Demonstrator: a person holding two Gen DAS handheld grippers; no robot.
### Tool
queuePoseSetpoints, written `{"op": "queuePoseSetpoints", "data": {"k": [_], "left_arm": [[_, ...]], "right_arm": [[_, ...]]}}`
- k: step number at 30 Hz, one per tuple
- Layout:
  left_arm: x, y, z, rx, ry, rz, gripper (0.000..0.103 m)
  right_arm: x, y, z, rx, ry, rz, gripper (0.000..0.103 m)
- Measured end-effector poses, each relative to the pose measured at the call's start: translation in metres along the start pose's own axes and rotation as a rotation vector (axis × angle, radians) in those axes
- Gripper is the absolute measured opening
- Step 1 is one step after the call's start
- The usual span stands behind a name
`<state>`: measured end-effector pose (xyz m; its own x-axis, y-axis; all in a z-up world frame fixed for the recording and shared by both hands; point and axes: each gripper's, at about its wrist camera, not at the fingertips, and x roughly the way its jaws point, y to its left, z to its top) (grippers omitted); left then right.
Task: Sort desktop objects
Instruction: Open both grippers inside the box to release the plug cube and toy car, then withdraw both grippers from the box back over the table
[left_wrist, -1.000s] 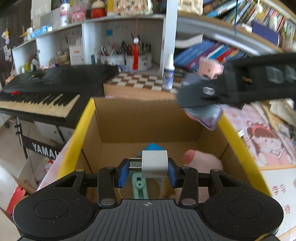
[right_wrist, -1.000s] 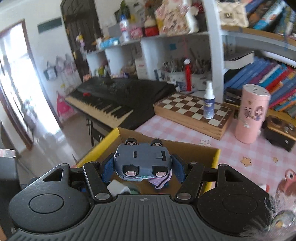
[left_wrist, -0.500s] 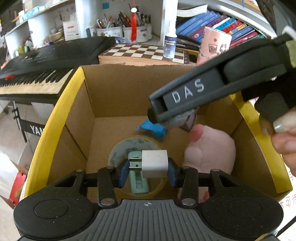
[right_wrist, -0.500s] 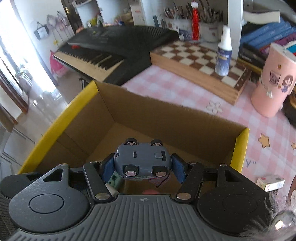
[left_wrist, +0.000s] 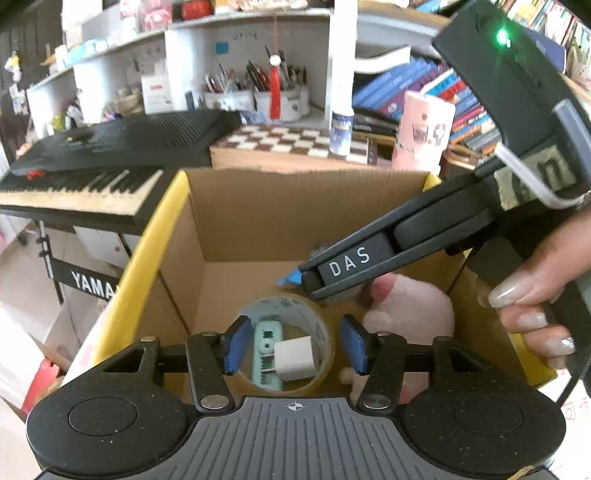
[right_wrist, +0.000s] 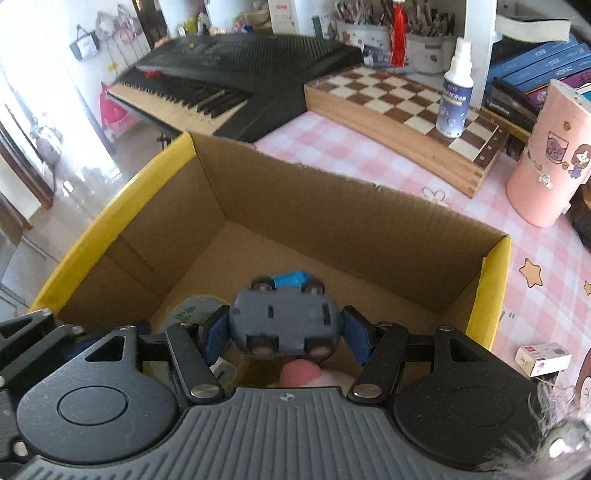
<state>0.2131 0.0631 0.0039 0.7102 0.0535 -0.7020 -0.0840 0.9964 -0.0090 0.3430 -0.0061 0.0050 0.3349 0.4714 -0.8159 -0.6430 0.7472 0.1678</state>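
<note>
Your left gripper (left_wrist: 293, 345) has just been opening: its blue pads (left_wrist: 236, 341) now stand spread, and the white plug cube (left_wrist: 294, 357) sits loose between them, touching neither, down inside the ring of clear tape (left_wrist: 322, 328) on the floor of the cardboard box (left_wrist: 295, 214). A mint-green toothed plastic piece (left_wrist: 264, 354) lies just beside the cube, also within the ring. To the right of the tape rests a soft pink plush toy (left_wrist: 421, 317).

Your right gripper (right_wrist: 284, 332) pinches the grey-blue toy car (right_wrist: 284, 323) across its sides, underside and wheels facing the camera, held above the box's interior. A small blue object (right_wrist: 291, 278) lies on the box floor beyond it.

The box is plain corrugated card with yellow tape on its rims. Past it lie the pink checked tablecloth (right_wrist: 332, 147), the wooden chessboard (right_wrist: 399, 99) and the black keyboard (right_wrist: 229, 70).
</note>
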Motion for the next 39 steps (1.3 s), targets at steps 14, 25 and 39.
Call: {"op": "queuePoseSetpoints", "data": {"k": [14,25,39], "left_arm": [[-0.064,0.007,-0.014,-0.049,-0.134,-0.009,0.055],[-0.105,0.016,-0.028,-0.071,-0.235,-0.003,0.06],[-0.144,0.039,-0.073,-0.103,-0.258,-0.033,0.06]], "right_arm": [[-0.095,0.007,-0.028,0.06,-0.291,-0.043,0.067],[-0.157,0.023,-0.09,0.123,-0.48,-0.197,0.067],[-0.19,0.059,-0.186,0.284,-0.555,-0.372,0.067]]}}
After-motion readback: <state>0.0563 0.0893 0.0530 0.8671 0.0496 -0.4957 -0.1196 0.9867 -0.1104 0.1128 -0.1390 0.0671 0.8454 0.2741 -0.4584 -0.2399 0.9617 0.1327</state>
